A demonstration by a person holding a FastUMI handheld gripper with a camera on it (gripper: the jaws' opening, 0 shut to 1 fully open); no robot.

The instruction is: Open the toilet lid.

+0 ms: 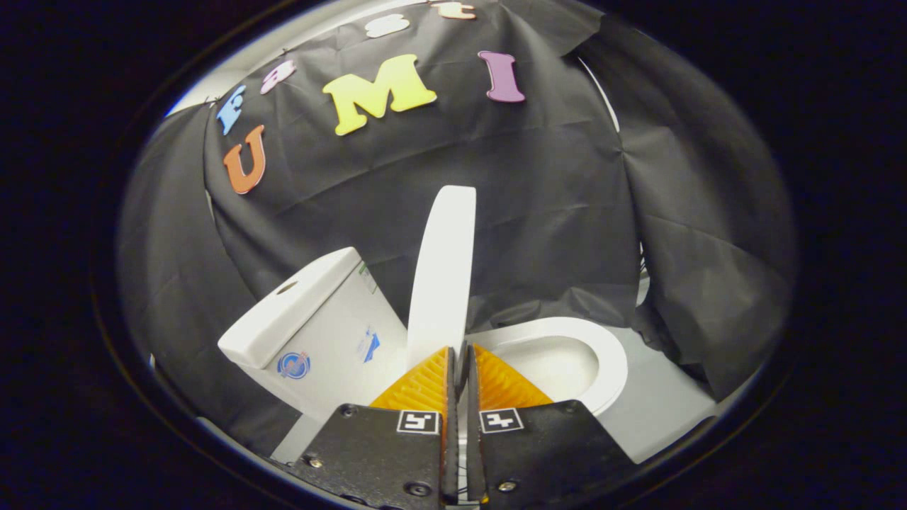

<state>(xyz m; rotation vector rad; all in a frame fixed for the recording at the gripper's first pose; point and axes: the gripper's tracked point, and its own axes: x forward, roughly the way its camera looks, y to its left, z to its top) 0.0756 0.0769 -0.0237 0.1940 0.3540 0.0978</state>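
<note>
The gripper [459,352] was clenched on the lower edge of the toilet lid [443,269], which stood nearly upright above the bowl's rim [609,354], beside the cistern [312,319]; stiff, smooth plastic, probably light, best held at that free edge

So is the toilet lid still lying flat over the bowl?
No. The lid stands raised on edge, its lower rim pinched between the fingers, with the open bowl beside it.

Toilet lid [443,269]: smooth, semi-gloss, plastic-looking. Seat ring [602,354] and cistern [312,333]: glossy, ceramic-looking. Booth wall [538,198]: matt creased cloth. Gripper [459,354] pads ribbed, closed almost together at lid's lower edge.
</note>
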